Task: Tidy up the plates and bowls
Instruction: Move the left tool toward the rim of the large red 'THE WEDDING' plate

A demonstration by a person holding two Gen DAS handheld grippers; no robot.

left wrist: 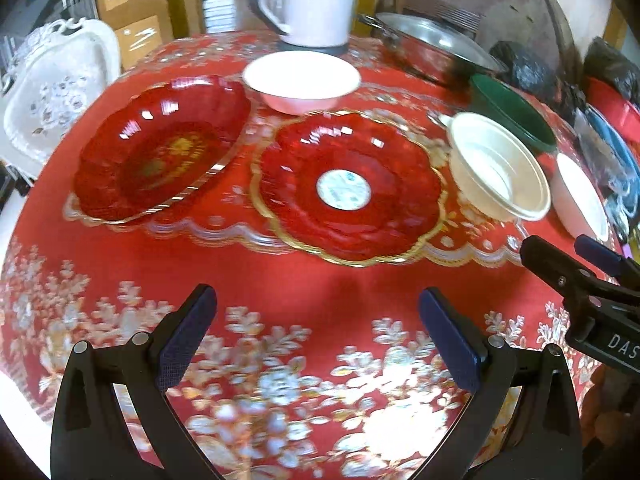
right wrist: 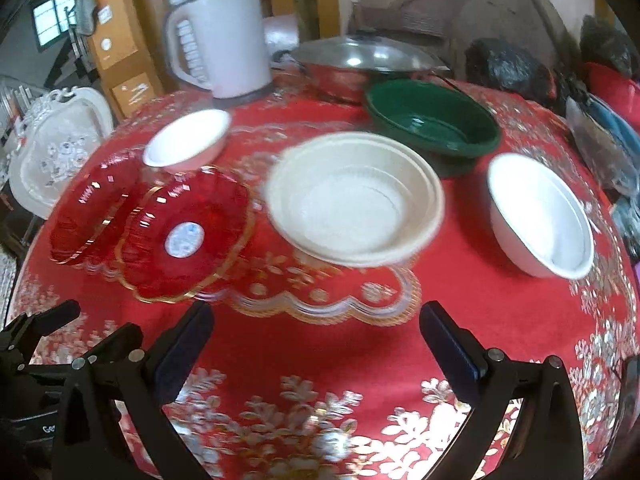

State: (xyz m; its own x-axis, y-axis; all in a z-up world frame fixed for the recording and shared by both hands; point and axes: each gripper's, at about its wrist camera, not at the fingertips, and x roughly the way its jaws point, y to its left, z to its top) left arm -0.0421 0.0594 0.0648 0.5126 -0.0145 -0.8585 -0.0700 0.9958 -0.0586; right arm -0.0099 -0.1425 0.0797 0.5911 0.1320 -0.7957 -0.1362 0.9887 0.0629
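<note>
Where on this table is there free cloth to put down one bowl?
The widest bare cloth lies between the open grippers and the dishes. A smaller gap sits between the cream bowl and the white bowl. The back is crowded: green bowl, steel pot, jug.

White kettle (right wrist: 230,40) beside lidded steel pan (right wrist: 362,66) on red tablecloth (right wrist: 320,344)

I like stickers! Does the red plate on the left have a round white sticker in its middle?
No, the left red plate shows a gold pattern; the white sticker sits on the other red plate.
</note>
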